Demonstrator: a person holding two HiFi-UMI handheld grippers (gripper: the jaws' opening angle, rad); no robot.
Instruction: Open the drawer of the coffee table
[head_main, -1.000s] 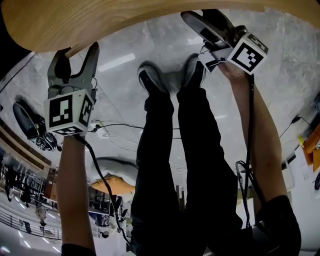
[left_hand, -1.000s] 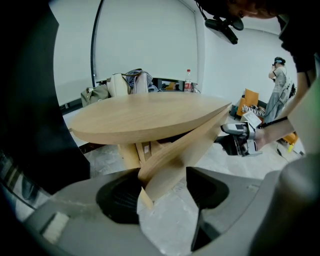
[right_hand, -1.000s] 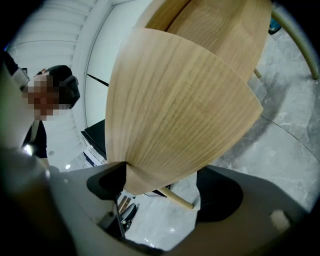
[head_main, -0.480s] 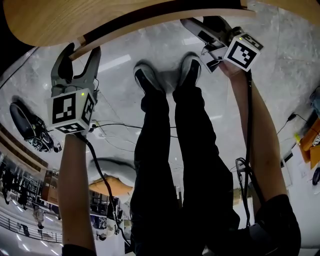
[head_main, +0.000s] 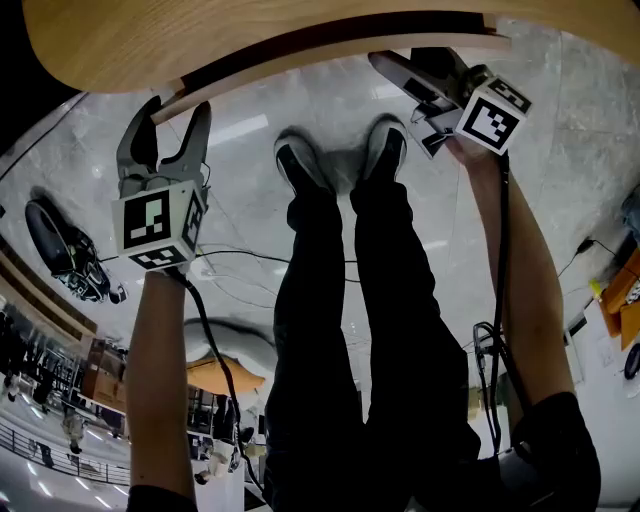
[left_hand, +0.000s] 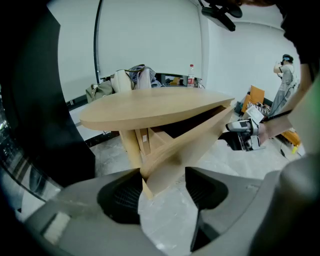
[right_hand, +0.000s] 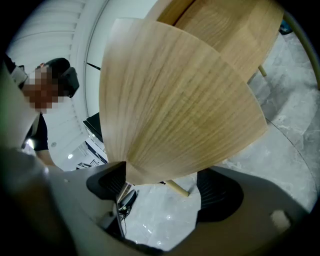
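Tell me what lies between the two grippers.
In the head view, the person's shoes stand on the floor between the left gripper and right gripper, below the drawer.

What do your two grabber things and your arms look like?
The left gripper and right gripper each have two grey jaws with dark ribbed pads and a white cube with black square markers. A black cable trails from each along a bare arm. A black sleeve shows by the right shoulder.
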